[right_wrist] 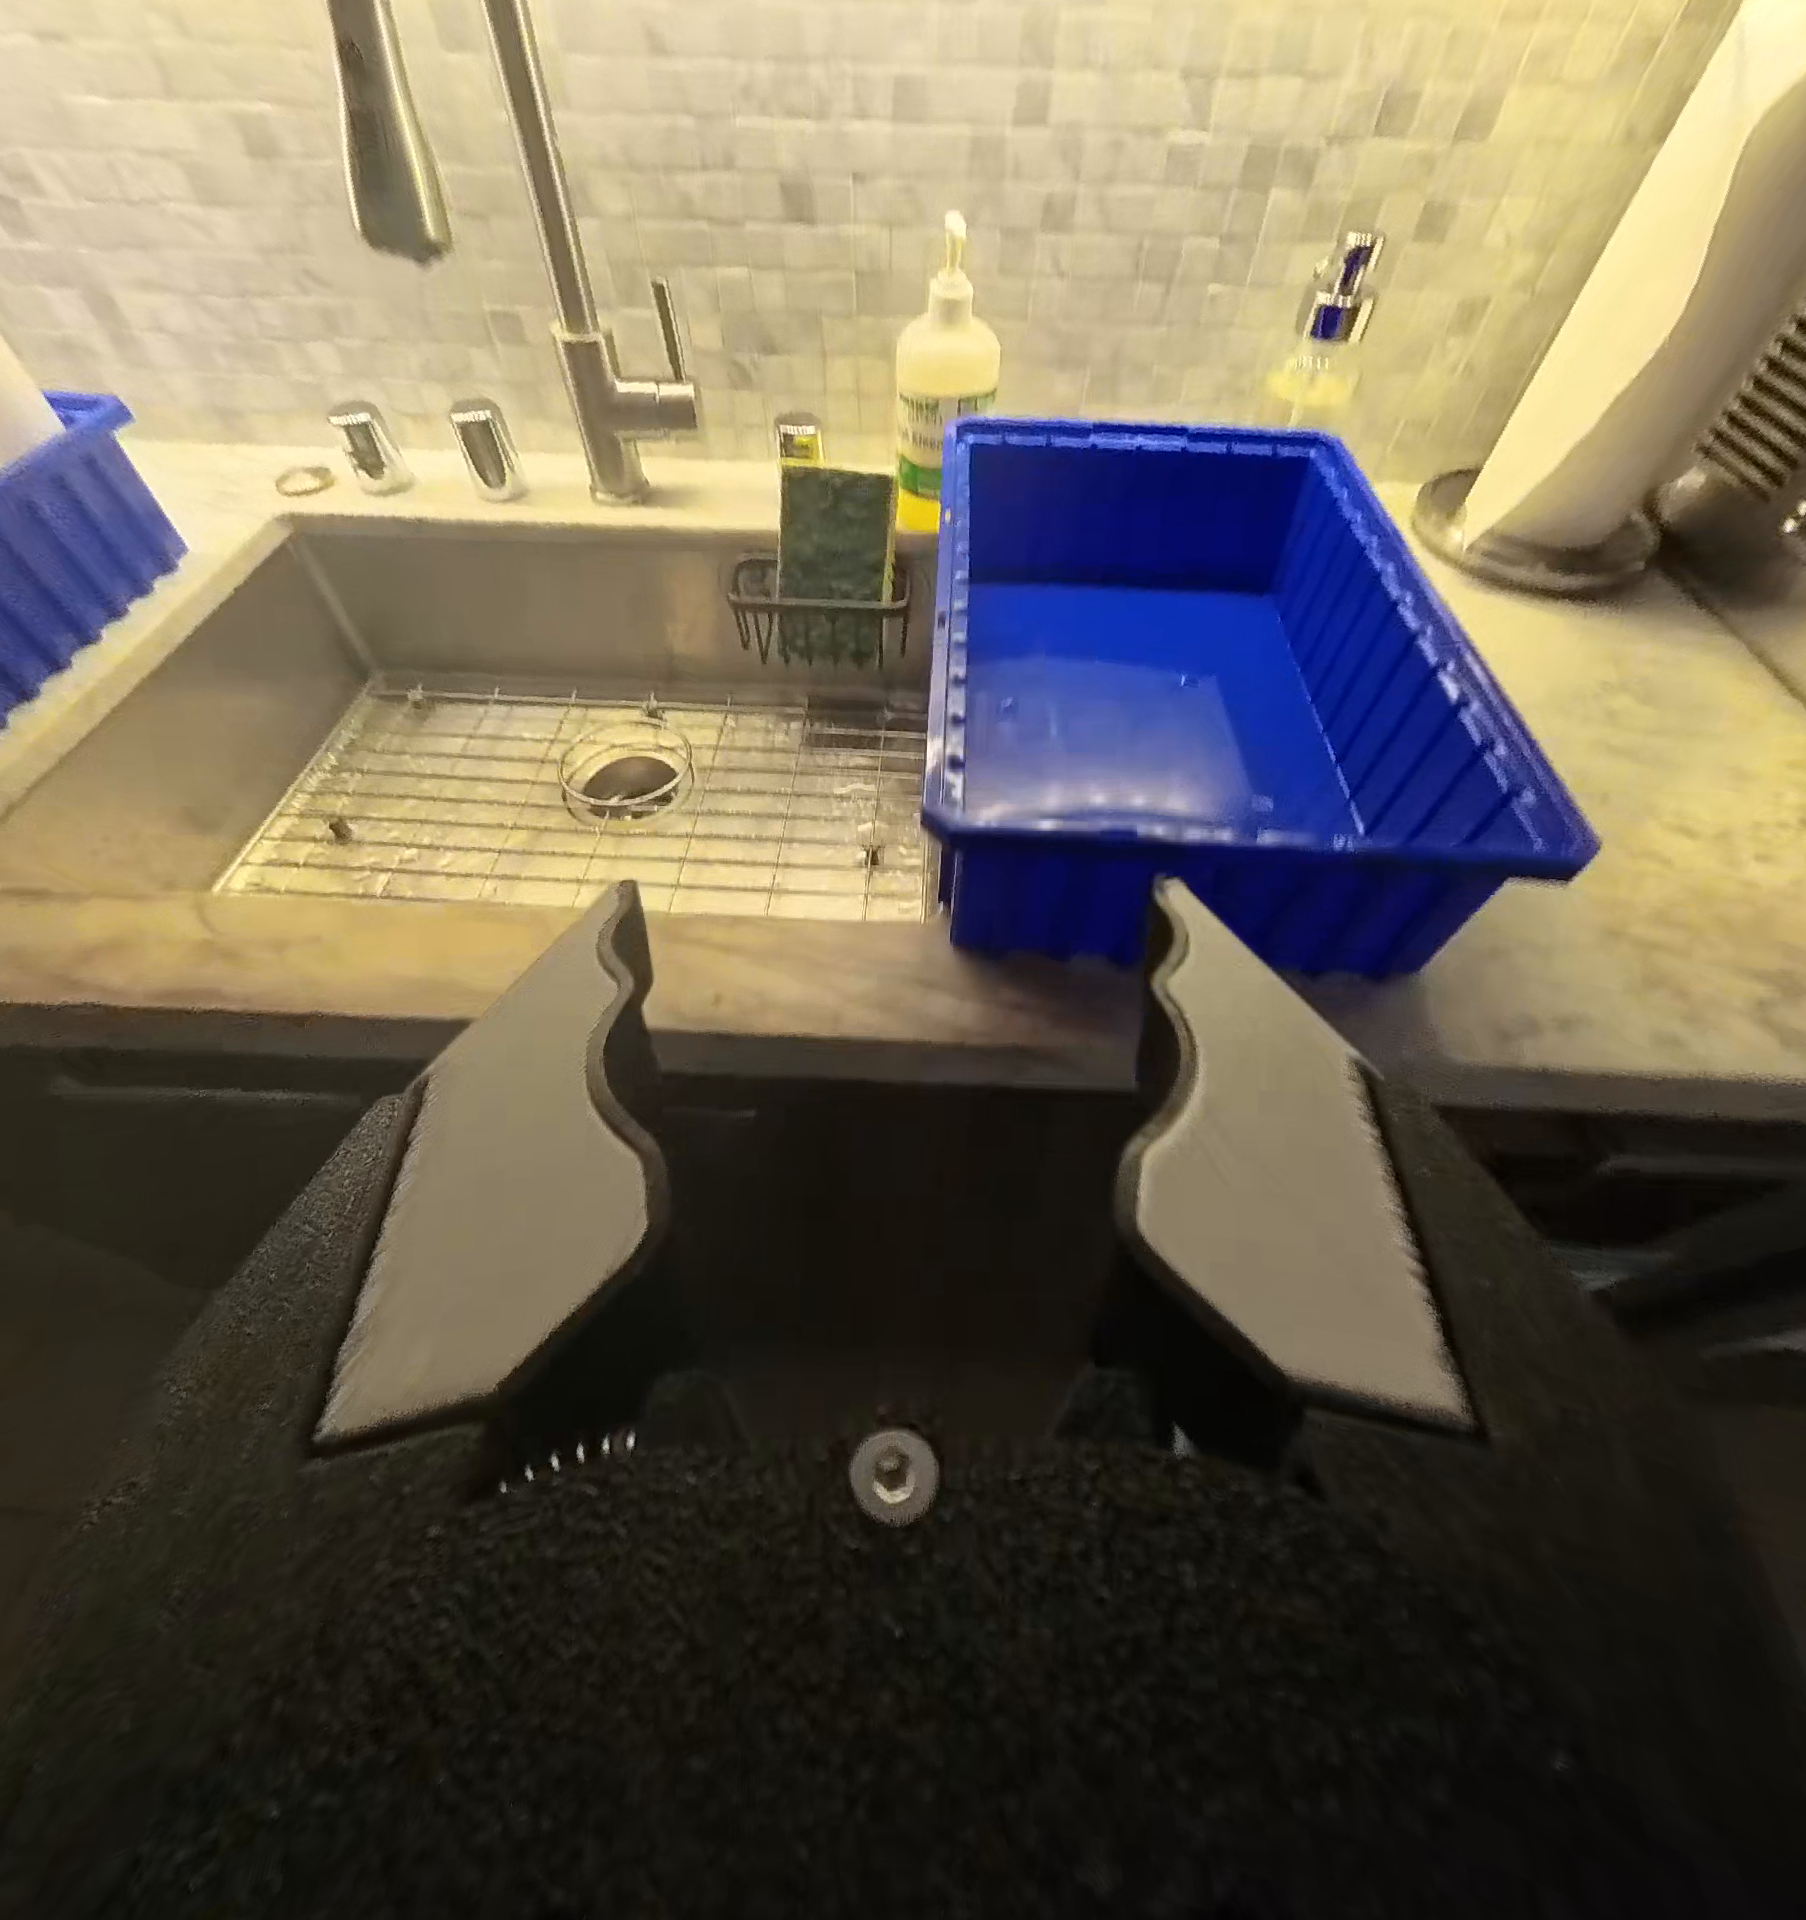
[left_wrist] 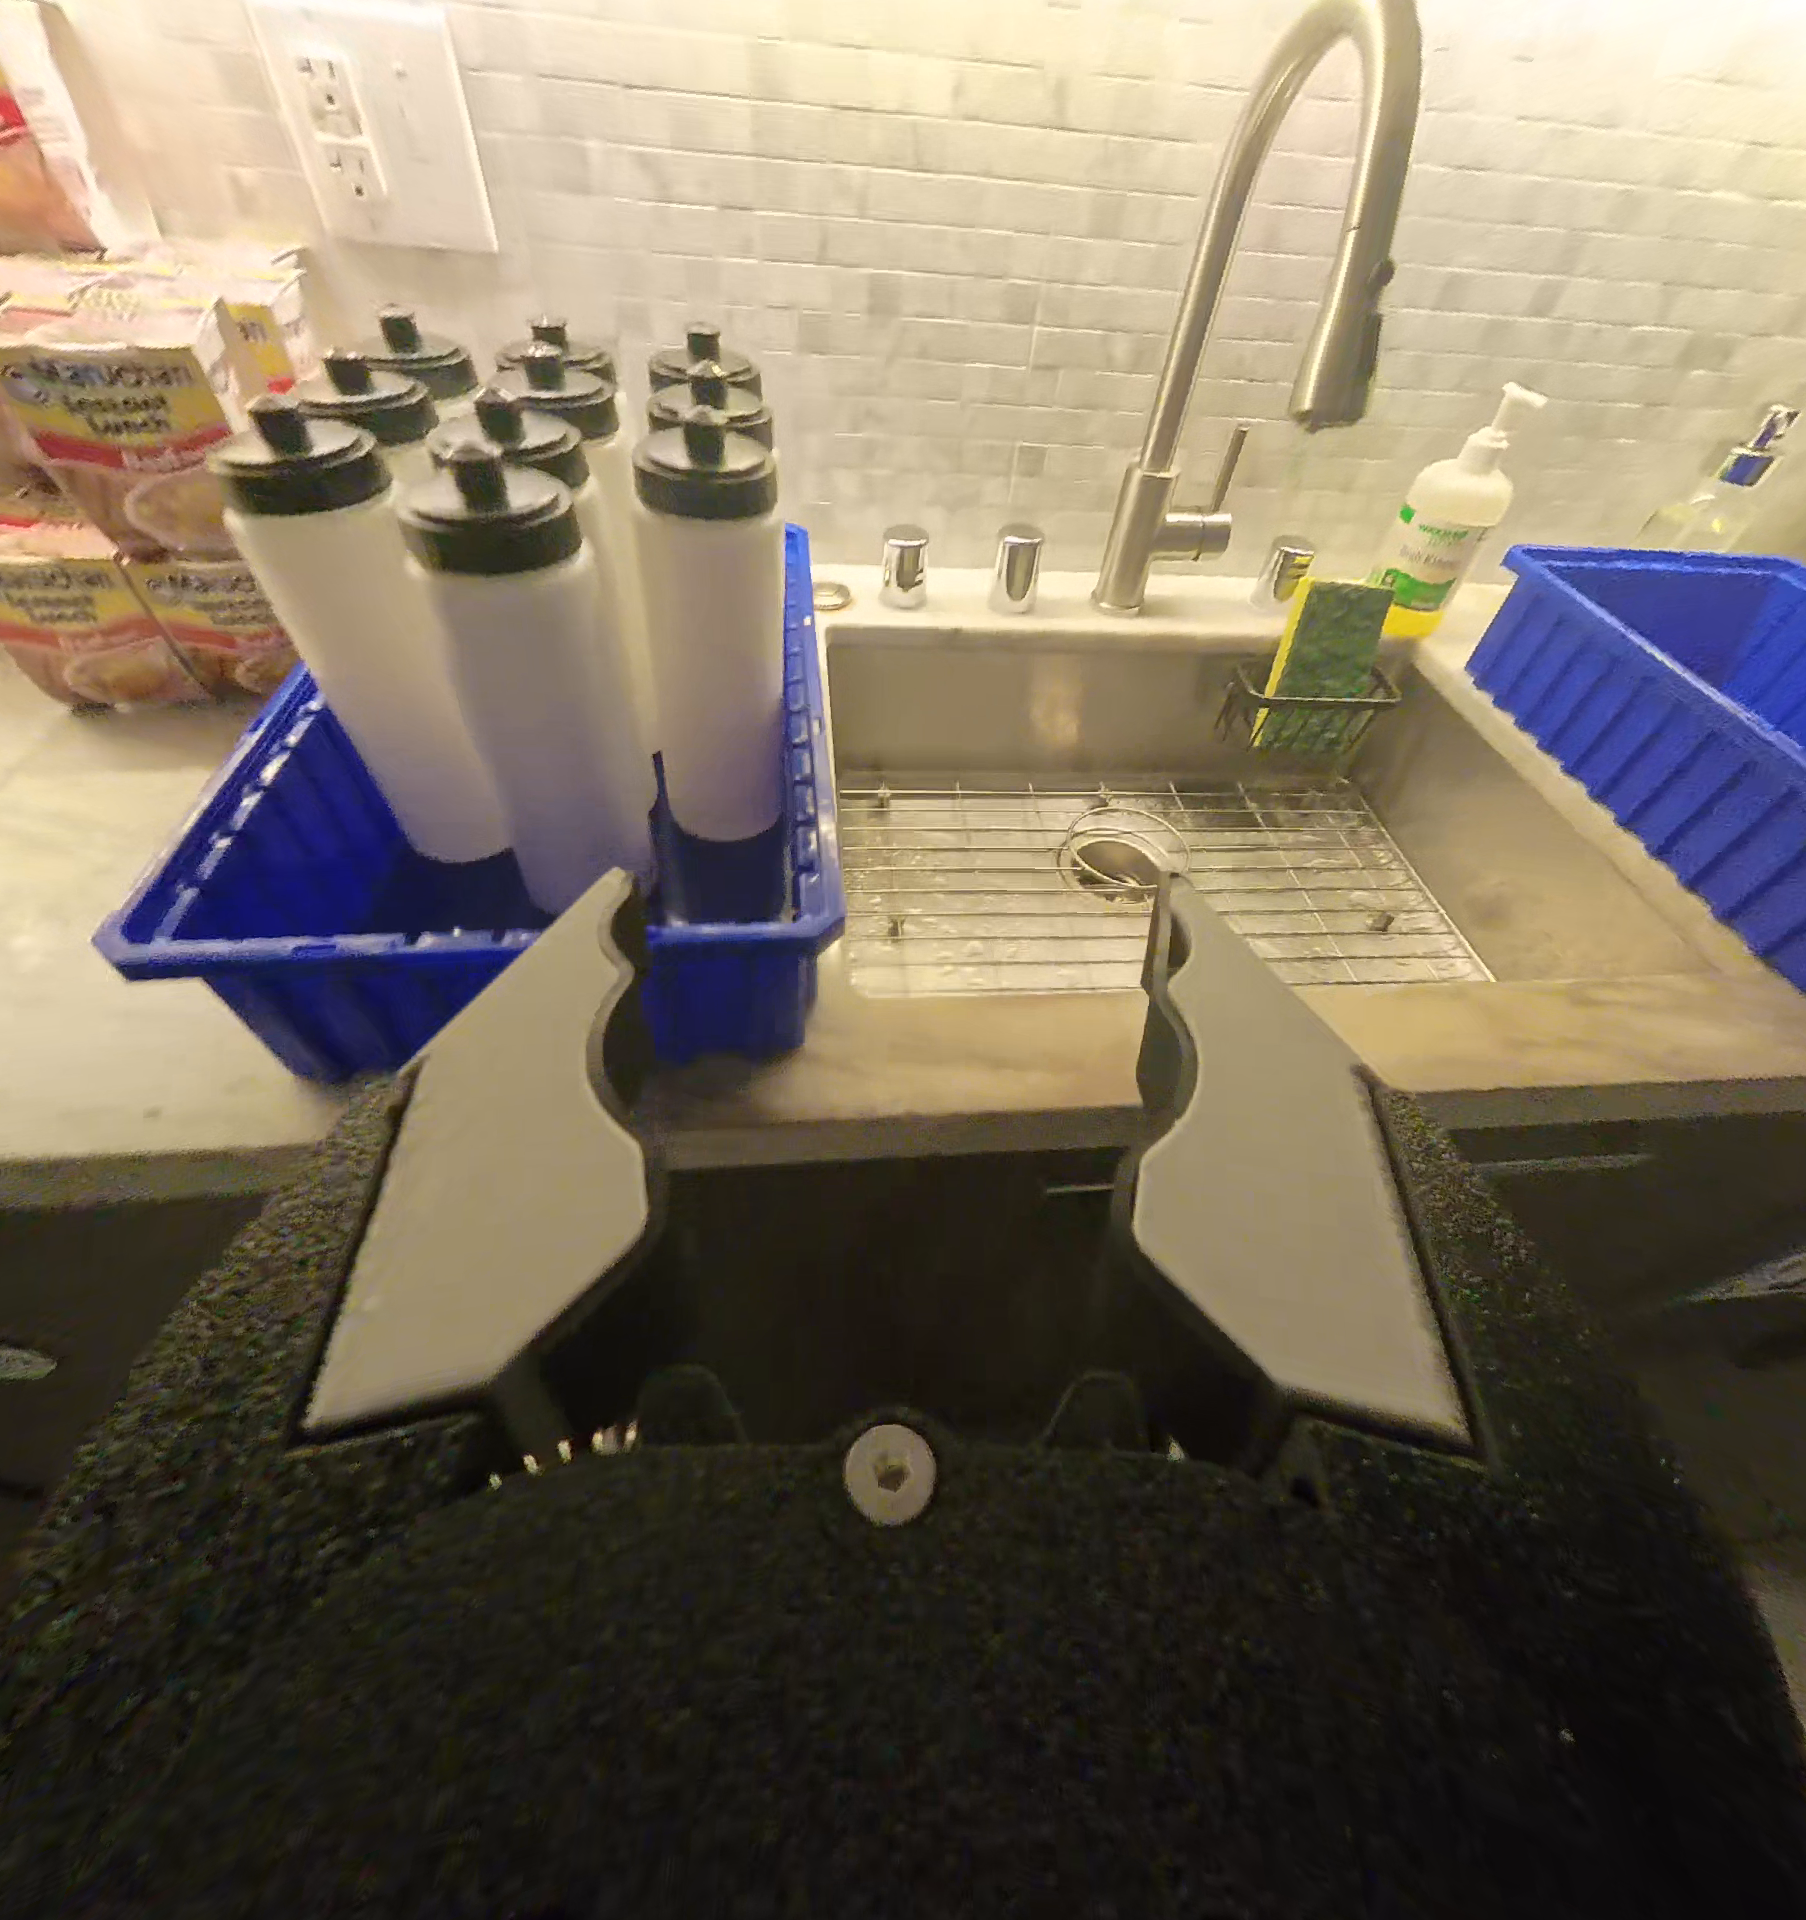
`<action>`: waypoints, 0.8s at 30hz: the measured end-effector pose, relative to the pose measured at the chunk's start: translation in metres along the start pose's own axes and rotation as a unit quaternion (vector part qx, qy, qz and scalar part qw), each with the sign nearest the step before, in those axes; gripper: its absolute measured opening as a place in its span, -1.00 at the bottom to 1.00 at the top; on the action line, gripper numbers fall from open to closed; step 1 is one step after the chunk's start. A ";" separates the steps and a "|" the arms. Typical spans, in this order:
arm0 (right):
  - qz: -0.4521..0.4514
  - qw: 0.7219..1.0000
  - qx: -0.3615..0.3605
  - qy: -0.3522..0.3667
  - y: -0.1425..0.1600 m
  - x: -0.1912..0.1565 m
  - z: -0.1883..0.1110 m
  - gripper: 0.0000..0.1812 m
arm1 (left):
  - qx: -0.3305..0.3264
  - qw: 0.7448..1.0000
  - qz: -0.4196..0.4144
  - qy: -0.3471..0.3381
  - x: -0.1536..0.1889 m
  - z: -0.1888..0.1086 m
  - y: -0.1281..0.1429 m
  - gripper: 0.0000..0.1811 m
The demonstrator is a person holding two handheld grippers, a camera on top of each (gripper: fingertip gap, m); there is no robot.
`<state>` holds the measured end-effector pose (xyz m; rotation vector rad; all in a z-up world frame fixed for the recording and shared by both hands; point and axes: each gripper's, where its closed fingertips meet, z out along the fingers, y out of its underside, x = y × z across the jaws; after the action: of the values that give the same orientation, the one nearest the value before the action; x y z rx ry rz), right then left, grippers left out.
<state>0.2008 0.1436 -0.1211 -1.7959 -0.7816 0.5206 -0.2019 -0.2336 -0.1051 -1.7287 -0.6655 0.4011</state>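
My left gripper (left_wrist: pixel 894 899) is open and empty, held in front of the counter edge, between a blue bin (left_wrist: pixel 255 935) on the left and the steel sink (left_wrist: pixel 1501 862). That bin holds several white bottles (left_wrist: pixel 525 675) with black caps, standing upright. My right gripper (right_wrist: pixel 894 904) is open and empty, in front of the counter, just before a second blue bin (right_wrist: pixel 1138 894) that holds nothing and stands right of the sink (right_wrist: pixel 151 748). That bin also shows in the left wrist view (left_wrist: pixel 1647 748).
A tall faucet (left_wrist: pixel 1190 343) rises behind the sink; a wire grid (right_wrist: pixel 525 790) lies in the basin. A green sponge (right_wrist: pixel 837 551) sits in a caddy, a soap bottle (right_wrist: pixel 946 364) behind it. Food boxes (left_wrist: pixel 99 416) stack at far left; a paper towel roll (right_wrist: pixel 1657 312) stands at right.
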 end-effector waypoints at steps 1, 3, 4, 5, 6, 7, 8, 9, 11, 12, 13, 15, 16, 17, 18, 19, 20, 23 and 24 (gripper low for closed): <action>0.004 1.000 -0.004 0.001 0.009 -0.001 -0.002 0.06 | 0.001 1.000 -0.008 -0.004 -0.002 -0.003 0.006 0.07; 0.010 1.000 -0.011 0.005 0.025 -0.001 -0.006 0.08 | 0.004 1.000 -0.019 -0.009 -0.007 -0.008 0.016 0.08; 0.012 1.000 -0.014 0.006 0.032 -0.001 -0.008 0.08 | 0.004 1.000 -0.023 -0.013 -0.010 -0.011 0.022 0.09; 0.015 1.000 -0.016 0.008 0.037 0.000 -0.010 0.08 | 0.004 0.999 -0.029 -0.016 -0.012 -0.013 0.026 0.09; 0.018 1.000 -0.020 0.010 0.042 0.001 -0.011 0.09 | 0.003 0.999 -0.034 -0.020 -0.014 -0.015 0.030 0.09; 0.023 0.999 -0.023 0.013 0.046 0.004 -0.012 0.09 | 0.001 0.999 -0.035 -0.024 -0.016 -0.016 0.034 0.09; 0.029 0.999 -0.028 0.015 0.049 0.006 -0.012 0.09 | -0.003 0.999 -0.034 -0.028 -0.018 -0.017 0.037 0.09; 0.035 0.999 -0.027 0.018 0.050 0.009 -0.013 0.09 | -0.006 0.999 -0.033 -0.031 -0.020 -0.018 0.040 0.09; 0.038 0.999 -0.027 0.024 0.049 0.015 -0.014 0.09 | -0.010 0.999 -0.035 -0.037 -0.022 -0.019 0.044 0.09; 0.037 0.999 -0.025 0.027 0.048 0.018 -0.015 0.09 | -0.013 0.999 -0.034 -0.037 -0.023 -0.019 0.045 0.09; 0.037 0.999 -0.023 0.028 0.046 0.020 -0.016 0.09 | -0.015 0.999 -0.033 -0.039 -0.024 -0.020 0.046 0.09; 0.038 0.999 -0.024 0.030 0.046 0.023 -0.016 0.09 | -0.017 0.998 -0.034 -0.040 -0.026 -0.020 0.048 0.09; 0.037 0.999 -0.024 0.031 0.047 0.024 -0.016 0.09 | -0.019 0.998 -0.033 -0.042 -0.027 -0.020 0.049 0.09; 0.037 0.998 -0.025 0.032 0.047 0.025 -0.017 0.09 | -0.020 0.998 -0.033 -0.043 -0.028 -0.020 0.050 0.09; 0.037 0.998 -0.026 0.033 0.048 0.025 -0.017 0.09 | -0.021 0.998 -0.033 -0.044 -0.028 -0.020 0.050 0.09; 0.038 0.998 -0.027 0.033 0.048 0.026 -0.018 0.09 | -0.022 0.998 -0.033 -0.044 -0.028 -0.020 0.051 0.09; 0.038 0.998 -0.026 0.034 0.048 0.026 -0.018 0.09 | -0.023 0.998 -0.032 -0.044 -0.028 -0.020 0.051 0.09; 0.036 0.998 -0.027 0.034 0.050 0.027 -0.019 0.09 | -0.025 0.998 -0.031 -0.042 -0.026 -0.020 0.052 0.10; 0.035 0.998 -0.029 0.033 0.051 0.027 -0.019 0.09 | -0.026 0.998 -0.031 -0.041 -0.025 -0.019 0.052 0.09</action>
<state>0.2452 0.1392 -0.1617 -1.8895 -0.6955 0.4862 -0.1988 -0.2724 -0.1517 -1.7430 -0.7918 0.4162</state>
